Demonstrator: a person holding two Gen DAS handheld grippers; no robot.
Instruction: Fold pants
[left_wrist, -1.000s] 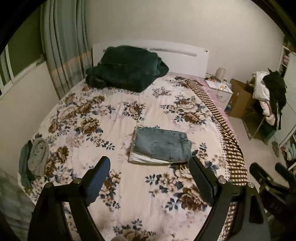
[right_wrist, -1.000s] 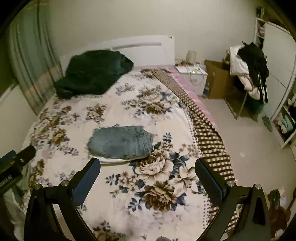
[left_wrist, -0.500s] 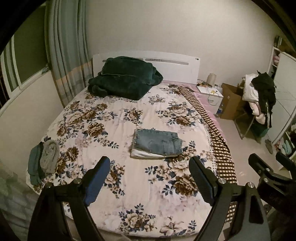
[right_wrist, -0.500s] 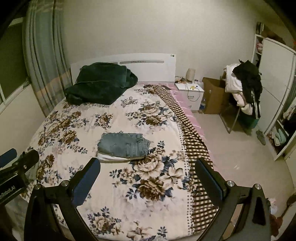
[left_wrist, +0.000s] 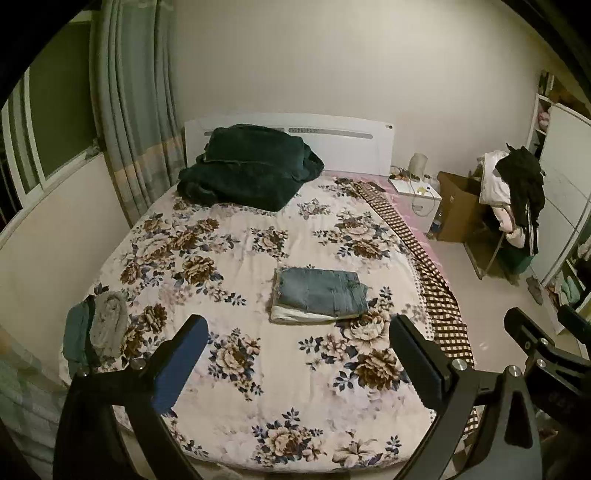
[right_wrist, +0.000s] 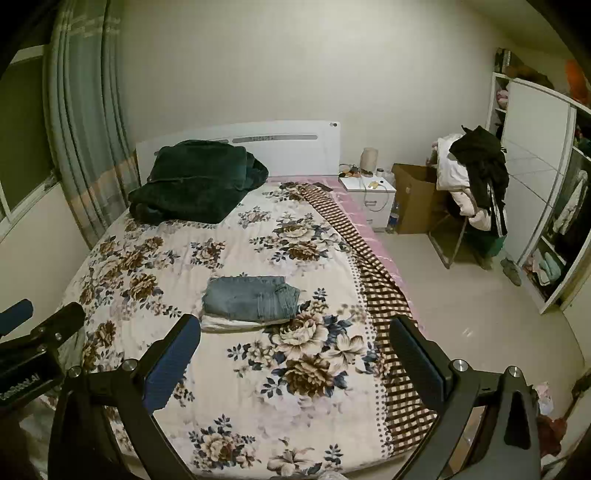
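Note:
The blue jeans lie folded into a flat rectangle on top of a folded white garment in the middle of the floral bedspread. The jeans also show in the right wrist view. My left gripper is open and empty, held well back from the bed's foot, far from the jeans. My right gripper is open and empty, also held back at the foot. The right gripper shows at the right edge of the left wrist view.
A dark green blanket lies heaped at the headboard. Grey and teal clothes lie at the bed's left edge. A nightstand, a cardboard box, a chair piled with clothes and a wardrobe stand to the right.
Both grippers have pulled back and up from the bed, so the folded jeans look smaller and farther. The jeans have not moved. Both grippers stayed open.

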